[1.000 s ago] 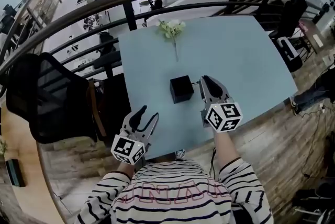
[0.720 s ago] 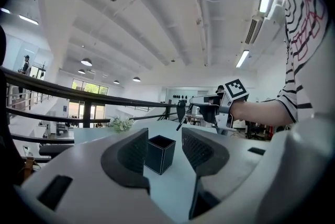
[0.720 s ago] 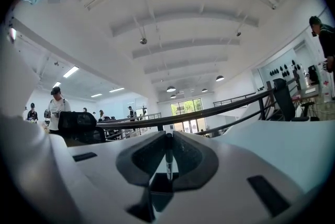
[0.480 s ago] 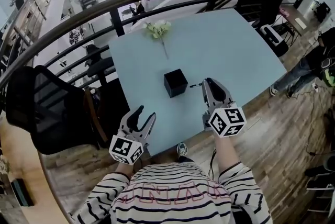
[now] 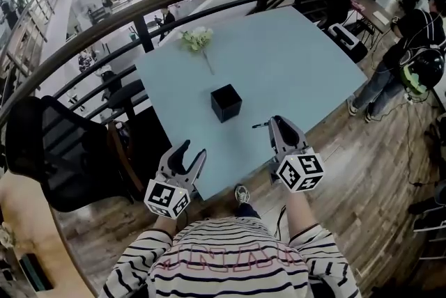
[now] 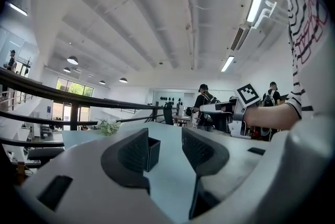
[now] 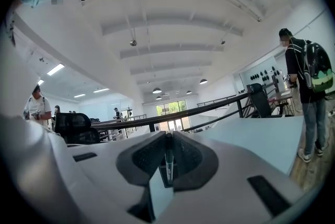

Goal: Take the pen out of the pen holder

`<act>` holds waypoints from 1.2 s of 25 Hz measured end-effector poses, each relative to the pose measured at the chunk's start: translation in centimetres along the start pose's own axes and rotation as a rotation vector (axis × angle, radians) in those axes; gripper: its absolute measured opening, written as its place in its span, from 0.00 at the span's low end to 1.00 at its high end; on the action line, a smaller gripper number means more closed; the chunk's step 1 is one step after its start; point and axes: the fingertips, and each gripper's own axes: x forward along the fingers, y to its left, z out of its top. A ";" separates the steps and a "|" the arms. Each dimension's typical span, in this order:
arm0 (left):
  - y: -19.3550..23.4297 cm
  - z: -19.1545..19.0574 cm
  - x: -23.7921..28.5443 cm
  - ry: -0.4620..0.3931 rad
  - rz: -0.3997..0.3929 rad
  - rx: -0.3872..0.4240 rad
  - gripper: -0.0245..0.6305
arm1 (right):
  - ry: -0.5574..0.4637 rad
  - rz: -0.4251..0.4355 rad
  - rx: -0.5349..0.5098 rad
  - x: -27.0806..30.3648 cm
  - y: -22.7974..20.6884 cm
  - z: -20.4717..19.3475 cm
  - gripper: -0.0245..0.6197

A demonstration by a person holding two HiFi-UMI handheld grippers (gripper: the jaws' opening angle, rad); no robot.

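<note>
Tightly, right gripper (image 5: 274, 121) pinching pen (image 7: 167, 161)

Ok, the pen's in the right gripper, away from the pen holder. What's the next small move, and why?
Probably lower the right gripper to the bare table beside it and set the pen down. Its jaws are shut on the pen, which is clear of the black pen holder. The left gripper is open and empty.
</note>
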 end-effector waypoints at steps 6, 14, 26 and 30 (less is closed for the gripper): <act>-0.6 -0.4 -2.3 0.001 -0.024 0.004 0.31 | 0.009 -0.038 0.026 -3.1 1.8 -1.9 0.13; -1.5 -1.3 -5.3 0.016 -0.048 0.010 0.31 | 0.020 -0.070 0.057 -6.7 4.3 -4.2 0.13; -1.6 -2.4 -8.0 0.029 -0.069 0.014 0.16 | 0.073 -0.090 0.101 -9.3 7.8 -8.4 0.13; -1.7 -2.5 -8.5 0.034 -0.070 0.022 0.11 | 0.086 -0.096 0.109 -10.0 8.5 -9.2 0.13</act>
